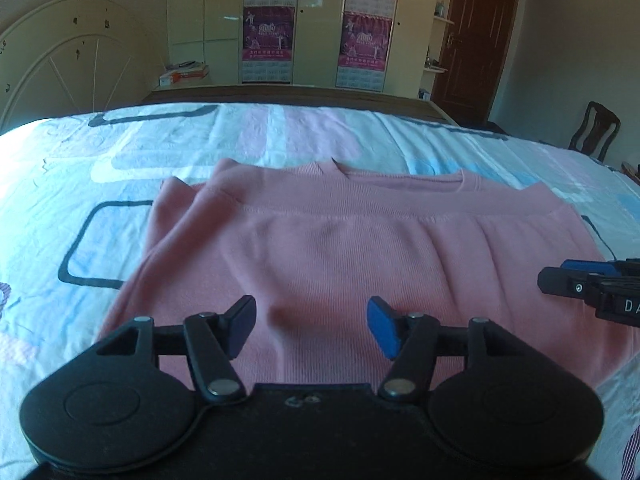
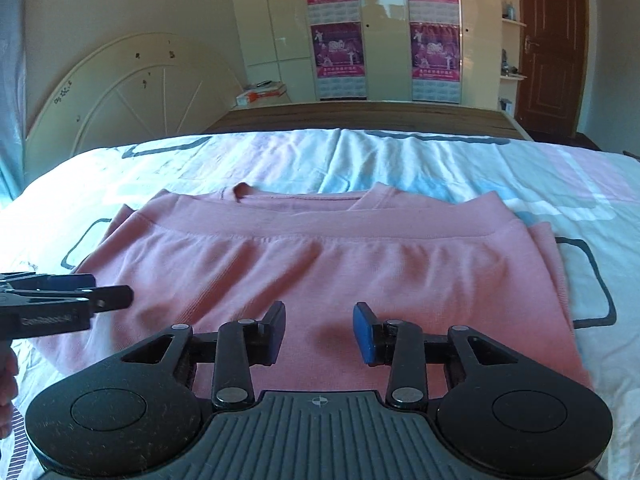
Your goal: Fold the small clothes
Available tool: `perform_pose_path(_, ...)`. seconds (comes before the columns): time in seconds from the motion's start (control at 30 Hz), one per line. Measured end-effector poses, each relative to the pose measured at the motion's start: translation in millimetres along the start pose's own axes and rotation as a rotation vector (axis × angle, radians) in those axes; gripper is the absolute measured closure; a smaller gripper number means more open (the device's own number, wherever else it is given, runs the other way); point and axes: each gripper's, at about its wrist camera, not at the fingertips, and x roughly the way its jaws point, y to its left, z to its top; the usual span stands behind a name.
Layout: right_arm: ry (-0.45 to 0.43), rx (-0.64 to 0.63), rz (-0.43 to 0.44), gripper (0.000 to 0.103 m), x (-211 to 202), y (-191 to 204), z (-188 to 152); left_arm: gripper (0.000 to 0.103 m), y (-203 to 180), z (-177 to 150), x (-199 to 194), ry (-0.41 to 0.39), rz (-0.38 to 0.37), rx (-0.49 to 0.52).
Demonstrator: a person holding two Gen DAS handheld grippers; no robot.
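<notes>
Bedroom, patterned bedsheet (image 1: 120, 152): pink sweatshirt (image 1: 320, 248) folded bottom-up. Left gripper (image 1: 312, 326) and right gripper (image 2: 319, 332) hover above, jaws apart, empty. Next fold needs a side-edge grasp.

Letters "DA" on the right tool (image 1: 576, 286); poster print illegible.

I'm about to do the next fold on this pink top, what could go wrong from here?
1. Both the left gripper and right gripper hang open over the pink top holding nothing; a shallow pinch may catch only the upper layer.
2. The folded-over hem band could slide off.
3. The bedsheet might get pinched too.
</notes>
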Motion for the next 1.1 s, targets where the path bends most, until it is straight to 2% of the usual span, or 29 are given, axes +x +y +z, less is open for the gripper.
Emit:
perform_pose_path(0.07,0.035,-0.044,-0.03,0.065,11,6,-8,0.038,5,-9,12,0.034,0.031,-0.002)
perform_pose_path(0.13,0.076,-0.112,-0.114,0.065,19,3,-23,0.032,18,-16,11,0.02,0.038,-0.052)
perform_pose_path(0.33,0.065,-0.025,-0.162,0.065,-5,-51,-44,0.032,44,-27,0,0.026,0.055,-0.078)
perform_pose_path(0.53,0.063,-0.017,-0.204,0.065,-21,-53,-55,0.034,36,-27,-12,0.03,0.089,-0.068)
perform_pose_path(0.57,0.084,-0.009,-0.213,0.065,-20,-55,-58,0.033,34,-28,-12,0.031,0.093,-0.062)
perform_pose_path(0.7,0.107,-0.02,-0.22,0.064,-25,-55,-60,0.032,33,-32,-12,0.033,0.104,-0.056)
perform_pose_path(0.8,0.082,0.025,-0.215,0.064,-34,-56,-58,0.032,32,-32,-14,0.046,0.105,-0.064)
perform_pose_path(0.87,0.127,0.024,-0.231,0.064,-29,-57,-62,0.031,32,-34,-14,0.053,0.106,-0.056)
perform_pose_path(0.97,0.116,0.026,-0.23,0.064,-33,-54,-62,0.029,31,-36,-14,0.061,0.106,-0.059)
perform_pose_path(1.1,0.07,0.064,-0.184,0.064,-43,-46,-51,0.029,34,-35,-23,0.058,0.091,-0.099)
